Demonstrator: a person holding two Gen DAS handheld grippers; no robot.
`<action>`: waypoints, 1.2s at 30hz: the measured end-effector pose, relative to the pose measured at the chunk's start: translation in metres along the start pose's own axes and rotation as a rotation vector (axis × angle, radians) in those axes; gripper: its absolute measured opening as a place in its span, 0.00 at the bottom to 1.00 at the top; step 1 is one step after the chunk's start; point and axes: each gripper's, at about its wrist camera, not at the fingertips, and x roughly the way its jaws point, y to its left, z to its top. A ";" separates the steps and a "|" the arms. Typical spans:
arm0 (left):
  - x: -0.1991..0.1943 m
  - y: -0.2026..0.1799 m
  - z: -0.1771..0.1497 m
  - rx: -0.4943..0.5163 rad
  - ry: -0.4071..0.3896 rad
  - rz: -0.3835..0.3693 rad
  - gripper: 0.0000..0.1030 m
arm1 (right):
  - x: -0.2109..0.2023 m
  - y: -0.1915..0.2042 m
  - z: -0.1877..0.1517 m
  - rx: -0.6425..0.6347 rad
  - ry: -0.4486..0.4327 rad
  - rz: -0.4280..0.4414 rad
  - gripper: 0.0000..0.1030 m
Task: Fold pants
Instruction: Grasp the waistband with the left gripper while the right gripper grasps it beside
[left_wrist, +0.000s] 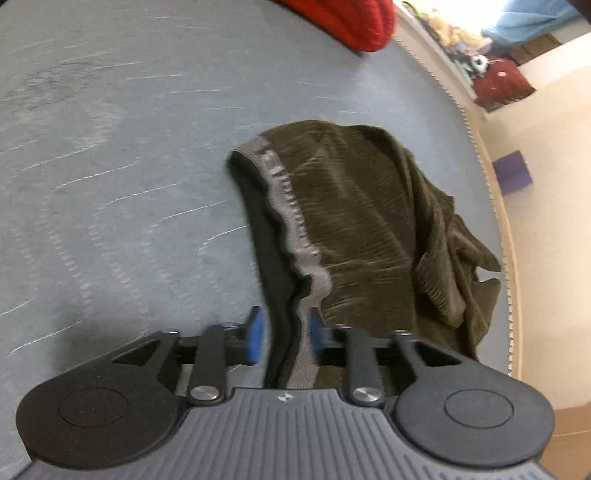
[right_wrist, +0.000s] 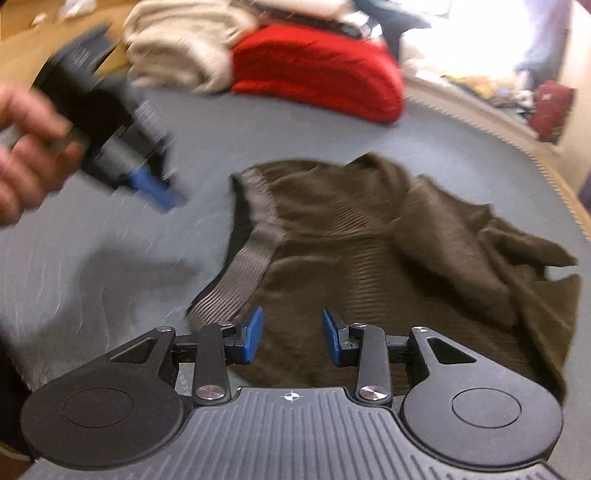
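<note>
Pants (right_wrist: 369, 254) | lain rumpled on grey bed (left_wrist: 110, 147), near red pile (right_wrist: 321, 77) | step: waistband (right_wrist: 243, 273) approached | left gripper (left_wrist: 284, 334) parted around waistband, no grip shown | right gripper (right_wrist: 293, 334) held wide above cloth | next: waistband to be pinched, spread flat

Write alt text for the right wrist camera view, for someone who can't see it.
The open right gripper hovers over crumpled olive-brown pants with a gray waistband, lying on a gray surface. At upper left, blurred, a hand holds the left gripper. Red and cream clothes lie behind.
</note>
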 end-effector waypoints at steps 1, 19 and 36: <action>0.010 0.001 0.002 -0.017 0.022 -0.001 0.46 | 0.009 0.007 0.000 -0.017 0.027 0.008 0.40; 0.119 -0.009 0.001 0.052 0.229 0.045 0.82 | 0.108 0.053 -0.019 -0.220 0.242 0.039 0.77; 0.105 -0.028 0.002 0.118 0.136 0.012 0.20 | 0.057 0.040 -0.008 -0.167 0.074 0.148 0.17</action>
